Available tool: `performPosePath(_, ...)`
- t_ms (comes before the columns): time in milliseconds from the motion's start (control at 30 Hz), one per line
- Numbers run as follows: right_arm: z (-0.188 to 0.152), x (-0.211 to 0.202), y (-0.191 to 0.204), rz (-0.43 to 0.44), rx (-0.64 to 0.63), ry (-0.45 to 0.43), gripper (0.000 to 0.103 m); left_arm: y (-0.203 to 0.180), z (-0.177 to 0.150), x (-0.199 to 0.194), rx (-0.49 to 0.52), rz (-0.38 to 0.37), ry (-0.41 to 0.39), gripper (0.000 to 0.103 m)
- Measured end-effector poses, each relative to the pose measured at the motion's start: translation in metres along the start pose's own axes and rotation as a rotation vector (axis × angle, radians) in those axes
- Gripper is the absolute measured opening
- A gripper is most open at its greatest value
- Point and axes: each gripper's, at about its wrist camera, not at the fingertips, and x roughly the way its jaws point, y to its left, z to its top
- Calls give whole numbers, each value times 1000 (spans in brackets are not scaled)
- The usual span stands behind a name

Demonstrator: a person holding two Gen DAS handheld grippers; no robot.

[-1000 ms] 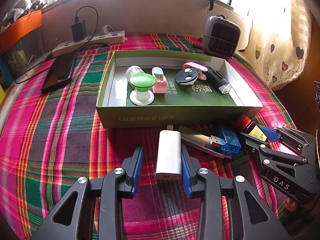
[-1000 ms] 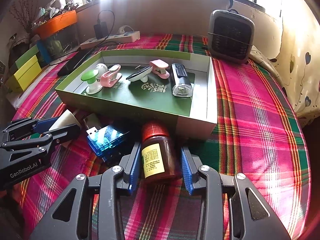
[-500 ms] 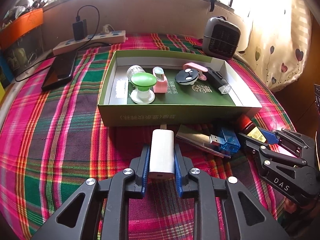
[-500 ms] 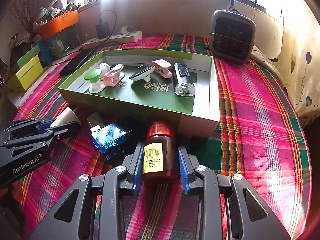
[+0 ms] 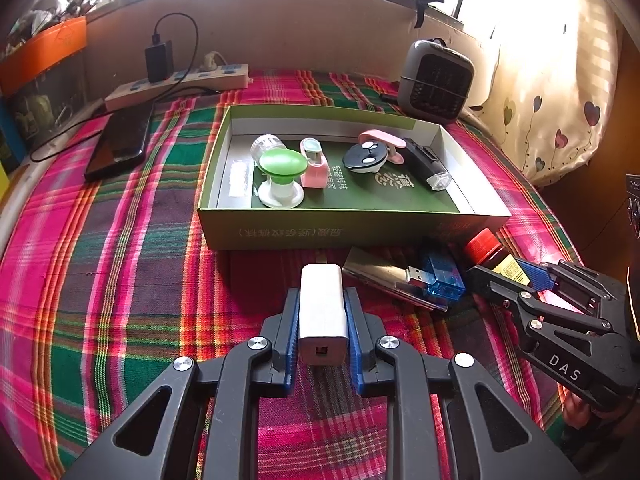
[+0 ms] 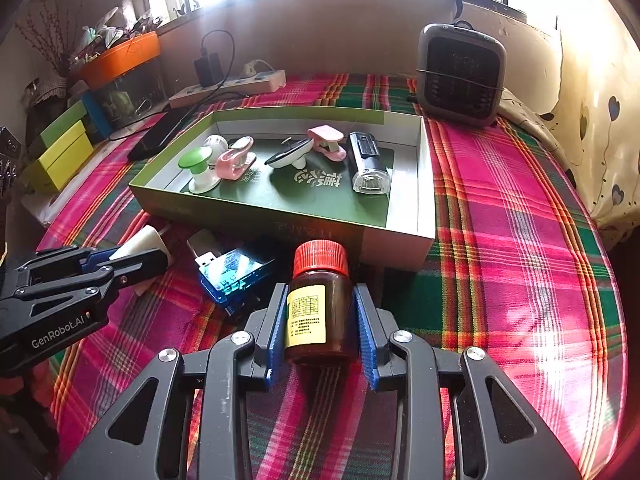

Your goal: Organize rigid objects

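White charger (image 5: 323,307) clamped in left tongs (image 5: 322,330), brown bottle (image 6: 318,312) clamped in right tongs (image 6: 321,330)

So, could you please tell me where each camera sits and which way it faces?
Left wrist: on the left hand-held gripper, angled down at the white charger it grips; box beyond.
Right wrist: on the right hand-held gripper, angled down at the brown bottle it grips.
Shared: box, blue USB stick, each other's gripper.

Readable: "DAS" in white on the right gripper (image 5: 520,280), "GenRobot.AI" on the left gripper (image 6: 132,256), Chinese characters on the green box (image 5: 352,232) front and floor, too small to transcribe.
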Motion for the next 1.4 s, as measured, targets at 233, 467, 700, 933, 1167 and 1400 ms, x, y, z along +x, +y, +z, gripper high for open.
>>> performPosePath(233,-2,-7,0,9,7,-10,33,0,-1,-8,-1,-4,-13,20)
performPosePath(467,-2,-13,0,9,5,-23,33,-1,-1,-16,9,-5,-25,20)
performPosePath(700,-3,-14,0,14,9,-22,33,0,-7,-10,7,-7,0,20)
performPosePath(933,-3,-14,1,18,4,-22,33,3,-10,-1,-11,-20,25,20)
performPosePath(1167,-3,-13,2,18,5,-17,33,3,-12,1,-4,-12,27,20)
performPosePath(1400,-3,-12,2,20,5,-15,33,1,-15,-2,12,2,19,20)
